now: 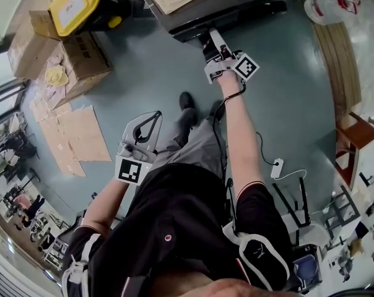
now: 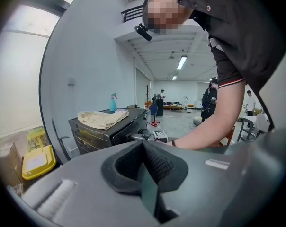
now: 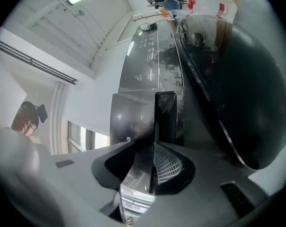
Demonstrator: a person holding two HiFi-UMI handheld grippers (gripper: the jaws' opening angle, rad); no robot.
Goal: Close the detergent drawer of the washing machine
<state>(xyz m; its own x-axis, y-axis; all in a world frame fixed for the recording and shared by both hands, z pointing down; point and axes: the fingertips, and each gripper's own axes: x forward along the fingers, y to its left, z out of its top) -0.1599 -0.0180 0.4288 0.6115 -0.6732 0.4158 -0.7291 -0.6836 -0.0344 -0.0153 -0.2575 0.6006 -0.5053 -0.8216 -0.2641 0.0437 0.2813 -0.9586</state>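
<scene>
Right gripper view: the detergent drawer (image 3: pixel 165 115) stands out from the washing machine (image 3: pixel 147 65), so the closing is not yet done.

We see the drawer's white compartments (image 3: pixel 131 197) showing below the right tongs (image 3: pixel 153 148). These sit nearly together and, as far as we can judge, pinch the drawer's dark front panel edge-on, beside the round door (image 3: pixel 237 103). What we think is left is the push home until the front lies flush. The left tongs (image 2: pixel 144 145) are pressed together on nothing, well apart from the machine.
</scene>
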